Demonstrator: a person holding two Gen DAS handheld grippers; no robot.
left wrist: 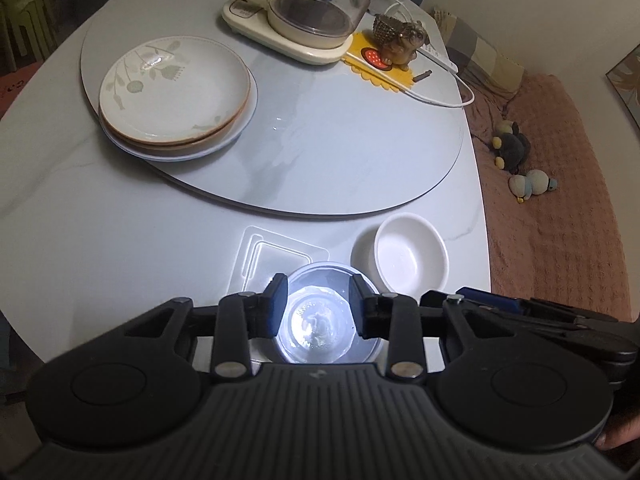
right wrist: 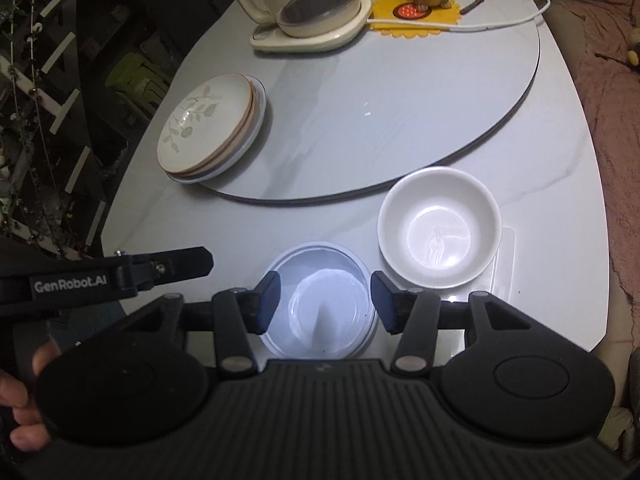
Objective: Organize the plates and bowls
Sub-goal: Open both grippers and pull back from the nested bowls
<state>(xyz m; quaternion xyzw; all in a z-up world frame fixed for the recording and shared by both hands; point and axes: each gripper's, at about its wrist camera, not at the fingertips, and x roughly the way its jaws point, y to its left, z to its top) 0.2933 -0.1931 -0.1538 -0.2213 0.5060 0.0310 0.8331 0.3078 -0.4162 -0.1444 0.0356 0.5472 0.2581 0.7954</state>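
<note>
- Left wrist view: our left gripper (left wrist: 318, 304) hangs above a clear glass bowl (left wrist: 332, 320) that sits on the white table (left wrist: 100, 240); its jaws stand apart, with no pad on the glass, so we grip nothing.
- A clear plastic tray (left wrist: 276, 256) lies under and behind that bowl, and a white bowl (left wrist: 408, 260) stands just to its right, upright and empty.
- On the round turntable (left wrist: 340, 160) we see a stack of plates (left wrist: 176, 100), the top one printed with pale leaves, resting on a wider white plate.
- Farther back stand a glass kettle (left wrist: 320, 4) on its cream base, a yellow mat (left wrist: 380, 64) and a small animal figurine (left wrist: 404, 44).
- Right wrist view: our right gripper (right wrist: 324, 300) also hovers over the glass bowl (right wrist: 320, 304), fingers spread wide and free of it.
- Here the white bowl (right wrist: 440, 228) sits to the right, partly on a clear tray (right wrist: 504, 256), near the turntable's edge.
- Part of the left gripper's arm (right wrist: 120, 272) enters from the left.
</note>
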